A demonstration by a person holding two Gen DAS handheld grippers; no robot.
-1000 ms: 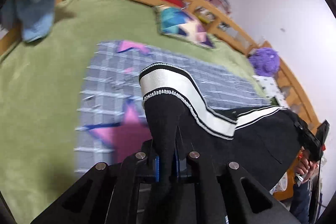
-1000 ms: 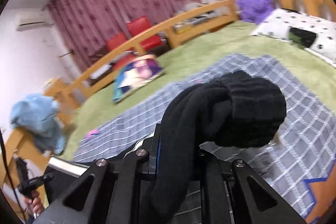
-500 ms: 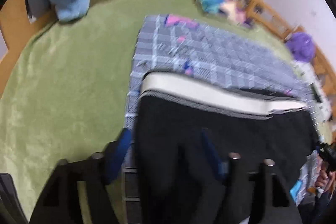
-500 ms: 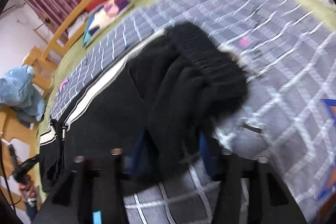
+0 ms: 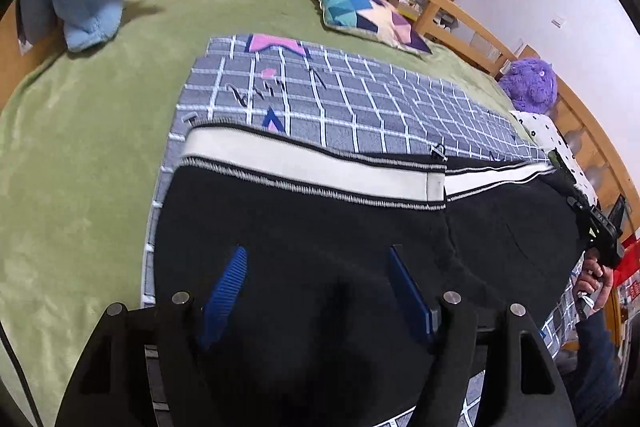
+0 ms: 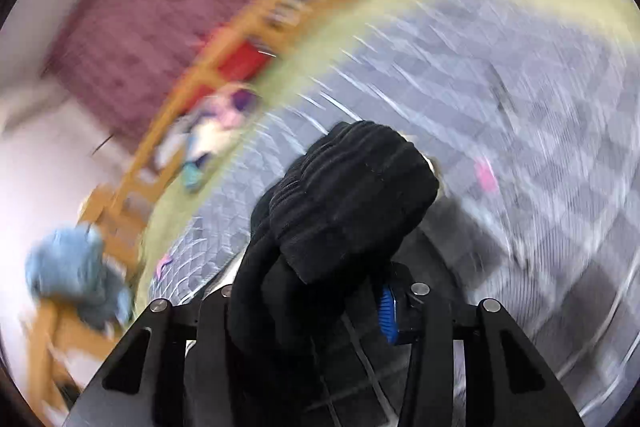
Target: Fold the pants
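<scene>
Black pants (image 5: pixel 304 227) lie spread on the grey checked blanket (image 5: pixel 360 99) over the green bed cover (image 5: pixel 72 131), white side stripe (image 5: pixel 312 167) running along the far edge. In the left wrist view the leg looks flat, stretched out toward the right hand (image 5: pixel 592 279) at the far end.

Left tongs (image 5: pixel 316 287): jaws wide, blue pads (image 5: pixel 224 287) standing clear to either side of the black cloth, nothing pinched. They have just been opening; fabric sits under and between them but is not pressed.

Right tongs (image 6: pixel 320 291): view heavily blurred. A bunched wad of ribbed black fabric (image 6: pixel 352 203), probably waistband or cuff, stands up between the jaws and hides the left pad. Jaws have just been closing partway. Whether the pads actually press the cloth, cannot tell.

Handling guess: soft, thick knit or fleece, light, floppy, no stiffness; it drapes and bunches, not fragile. Not slippery against the ribbed pads, but thick layers can slide over each other, so a pinch may catch only the top layer. Best hold is likely the ribbed hem or the seam along the stripe, where the fabric is doubled and firm. Take both layers, near the corners, and keep the two ends taut so the fold lands straight. Blanket underneath could get pinched along if the jaws dig low.
</scene>
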